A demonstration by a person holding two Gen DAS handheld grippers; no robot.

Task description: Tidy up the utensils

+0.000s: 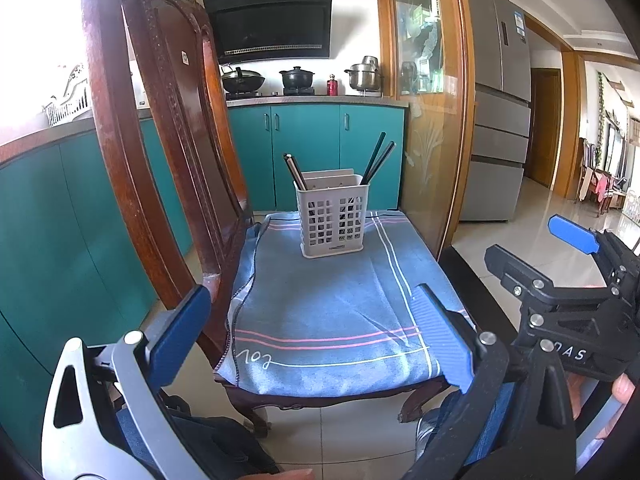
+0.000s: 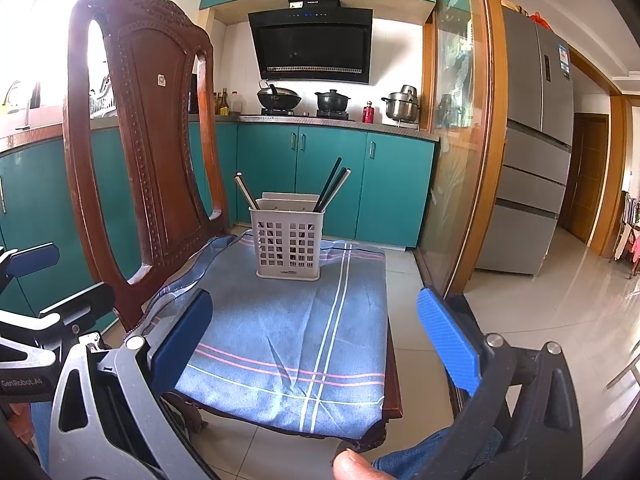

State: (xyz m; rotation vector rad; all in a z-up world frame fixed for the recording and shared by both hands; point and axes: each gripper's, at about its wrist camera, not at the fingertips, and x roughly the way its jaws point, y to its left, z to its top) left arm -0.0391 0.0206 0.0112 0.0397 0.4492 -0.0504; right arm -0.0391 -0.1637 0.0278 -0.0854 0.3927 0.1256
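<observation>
A white slotted utensil holder stands upright on a blue striped cloth that covers a wooden chair seat. Dark chopsticks lean out of its right side and another pair out of its left. My left gripper is open and empty over the near part of the cloth. My right gripper is open and empty, also short of the holder; it shows at the right of the left wrist view.
The carved wooden chair back rises at the left of the seat. Teal kitchen cabinets stand behind, a glass door frame at the right, and tiled floor beyond it. The person's knees are below the seat's front edge.
</observation>
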